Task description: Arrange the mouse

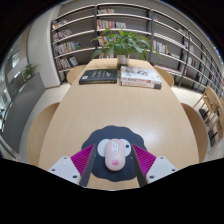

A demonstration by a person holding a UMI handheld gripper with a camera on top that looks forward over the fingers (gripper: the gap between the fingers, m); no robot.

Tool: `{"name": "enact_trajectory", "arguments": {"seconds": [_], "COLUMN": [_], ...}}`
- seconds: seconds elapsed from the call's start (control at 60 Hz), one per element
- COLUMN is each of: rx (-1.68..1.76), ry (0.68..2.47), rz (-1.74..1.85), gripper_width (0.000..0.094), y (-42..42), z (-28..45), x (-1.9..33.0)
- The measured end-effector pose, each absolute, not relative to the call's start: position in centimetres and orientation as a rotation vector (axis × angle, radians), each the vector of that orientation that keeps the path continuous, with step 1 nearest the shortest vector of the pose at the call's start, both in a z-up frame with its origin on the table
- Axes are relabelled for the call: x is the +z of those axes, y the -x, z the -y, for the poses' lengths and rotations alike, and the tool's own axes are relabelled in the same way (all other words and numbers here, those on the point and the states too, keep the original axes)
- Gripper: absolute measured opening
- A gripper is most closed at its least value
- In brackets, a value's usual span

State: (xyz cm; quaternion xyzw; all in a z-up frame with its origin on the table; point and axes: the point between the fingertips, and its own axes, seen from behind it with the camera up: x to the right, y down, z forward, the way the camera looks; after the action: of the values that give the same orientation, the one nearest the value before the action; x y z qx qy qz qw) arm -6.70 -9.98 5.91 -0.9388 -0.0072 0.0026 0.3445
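- A light wooden table [105, 110] runs ahead toward bookshelves [90, 28] lining the room.
- At 12 o'clock on the table's far end: books [120, 77] and a potted plant [126, 43].
- The white mouse [116, 153] lies on a dark mouse mat [95, 140], between the fingers.
- The gripper [114, 160] is narrowed around the mouse; whether it grips, I cannot tell.

one mouse [116, 152], two books [98, 75]
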Motion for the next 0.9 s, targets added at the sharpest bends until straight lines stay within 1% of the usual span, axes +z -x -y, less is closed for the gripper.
{"name": "enact_trajectory", "arguments": {"seconds": [0.15,0.2,0.267,0.367,0.45,0.583,0.9], "rx": [-0.002,-0.013,-0.028,-0.045,-0.055,-0.069,-0.069], "ry": [2.338,2.306,2.284,2.251,2.233,2.24,2.243], "rz": [-0.01,-0.017,-0.033,-0.053,-0.064,-0.075,-0.068], "gripper_width": [0.0697,0.0693,0.0689,0.0691,0.069,0.0689,0.0697], "y": [6.7,6.6,6.4,6.5,6.5,6.9,7.7], "z": [11.6,12.7,14.3,16.5,18.2,20.9,24.9], "x": [13.8,15.9,18.1,20.3,21.5,22.1,21.3]}}
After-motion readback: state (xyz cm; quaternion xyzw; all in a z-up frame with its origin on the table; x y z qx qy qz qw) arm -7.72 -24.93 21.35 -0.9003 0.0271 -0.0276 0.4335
